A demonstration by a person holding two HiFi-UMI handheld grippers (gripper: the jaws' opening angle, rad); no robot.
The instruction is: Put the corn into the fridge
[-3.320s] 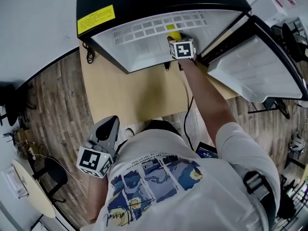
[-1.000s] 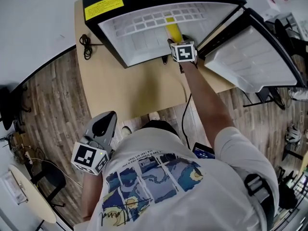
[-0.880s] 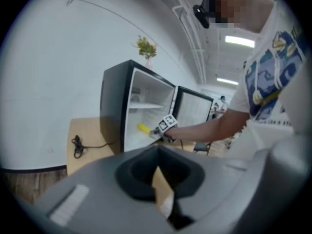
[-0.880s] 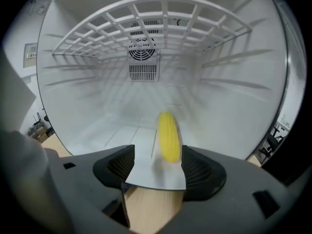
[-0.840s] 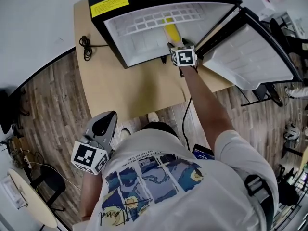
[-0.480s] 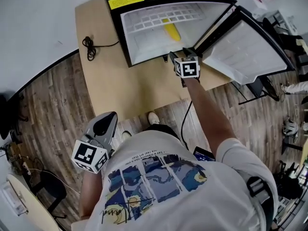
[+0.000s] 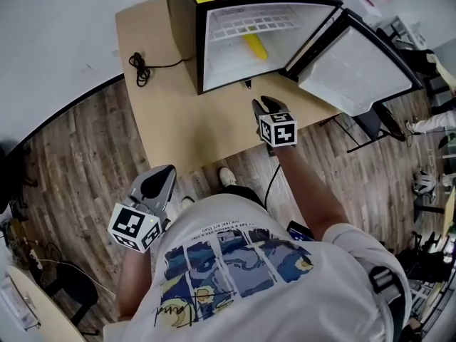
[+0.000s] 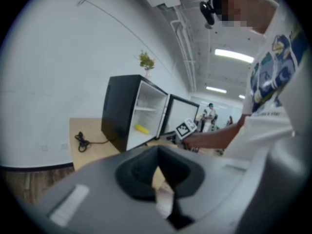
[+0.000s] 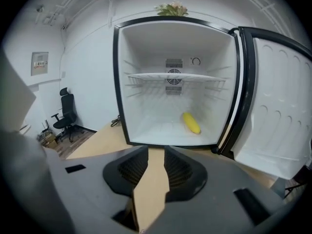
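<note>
At the upper centre of the head view the corn (image 7: 255, 46) lies on the floor of the open fridge (image 7: 187, 20), long axis roughly front to back. It is straight ahead of the right gripper (image 7: 260, 107), which hangs over the tabletop (image 7: 192, 127) with its jaws part-way apart, closing on nothing. The door (image 7: 356, 66) stands wide at upper right, far nearer this hand than the left gripper (image 7: 158, 180), whose jaws look closed and empty over the wooden floor (image 7: 78, 162), so shutting the door likely remains.
</note>
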